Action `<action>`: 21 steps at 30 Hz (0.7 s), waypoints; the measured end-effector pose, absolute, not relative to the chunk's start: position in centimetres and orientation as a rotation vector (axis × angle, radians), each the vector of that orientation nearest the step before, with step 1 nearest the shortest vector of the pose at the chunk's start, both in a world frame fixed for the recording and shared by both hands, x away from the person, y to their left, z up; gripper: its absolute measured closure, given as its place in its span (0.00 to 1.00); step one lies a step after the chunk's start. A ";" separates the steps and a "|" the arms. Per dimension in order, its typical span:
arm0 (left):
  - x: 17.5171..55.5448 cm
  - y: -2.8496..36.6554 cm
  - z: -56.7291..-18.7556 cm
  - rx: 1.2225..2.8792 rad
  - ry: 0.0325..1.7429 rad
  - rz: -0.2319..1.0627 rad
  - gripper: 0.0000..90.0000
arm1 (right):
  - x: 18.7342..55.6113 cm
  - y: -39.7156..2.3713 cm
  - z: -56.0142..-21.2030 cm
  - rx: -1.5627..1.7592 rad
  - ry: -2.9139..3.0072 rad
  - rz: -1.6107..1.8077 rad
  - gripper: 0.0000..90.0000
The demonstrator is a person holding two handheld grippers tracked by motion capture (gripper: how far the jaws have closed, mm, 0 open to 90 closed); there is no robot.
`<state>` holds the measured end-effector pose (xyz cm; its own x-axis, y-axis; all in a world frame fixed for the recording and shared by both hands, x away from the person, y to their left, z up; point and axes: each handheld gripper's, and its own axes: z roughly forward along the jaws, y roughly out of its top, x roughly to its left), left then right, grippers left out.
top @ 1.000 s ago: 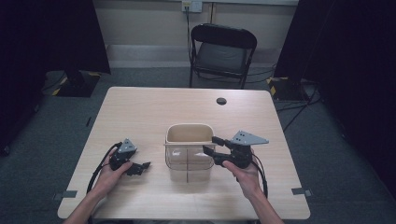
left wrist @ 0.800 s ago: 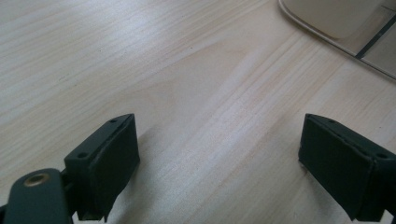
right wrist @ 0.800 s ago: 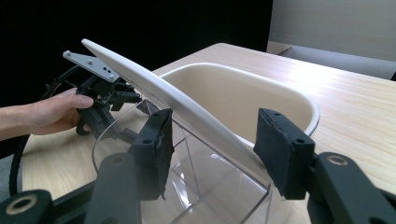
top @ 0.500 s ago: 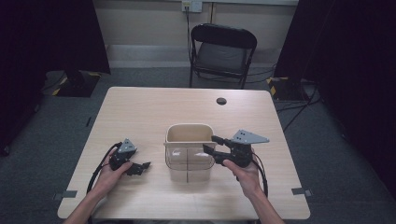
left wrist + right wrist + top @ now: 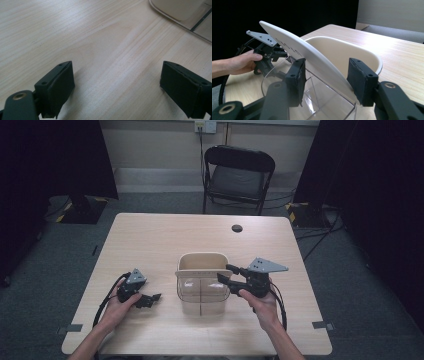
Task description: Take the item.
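The left gripper (image 5: 152, 298) rests on the wooden table (image 5: 150, 240), jaws spread wide over bare wood, just left of the clear container (image 5: 202, 295). The container stands at the table's middle, its cream lid (image 5: 312, 53) tilted up. The right gripper (image 5: 325, 80) has just been closing; the lid's edge lies between its jaws, whose pads are not clearly pressing.

Box (image 5: 202, 285) stands mid-table, main obstacle; its raised lid (image 5: 304, 56) blocks the right gripper's (image 5: 226, 273) path. Bare table (image 5: 150, 240) from 9 through 12 to 3 o'clock of box. Small dark disc (image 5: 237, 228) at 1 o'clock. Left gripper (image 5: 150, 300) at 9 o'clock.
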<state>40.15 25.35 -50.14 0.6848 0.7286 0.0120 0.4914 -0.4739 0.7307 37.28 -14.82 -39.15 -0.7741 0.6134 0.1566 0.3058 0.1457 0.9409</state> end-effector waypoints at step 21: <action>40.1 25.4 -50.1 2.169 0.931 0.420 0.13 | 37.8 -14.9 -38.6 0.890 2.155 1.689 0.59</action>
<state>40.15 25.35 -50.14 0.6848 0.7286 0.0123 0.4913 -0.4742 0.7306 37.77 -14.85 -38.61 -0.7782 0.6067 0.1623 0.3026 0.1357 0.9434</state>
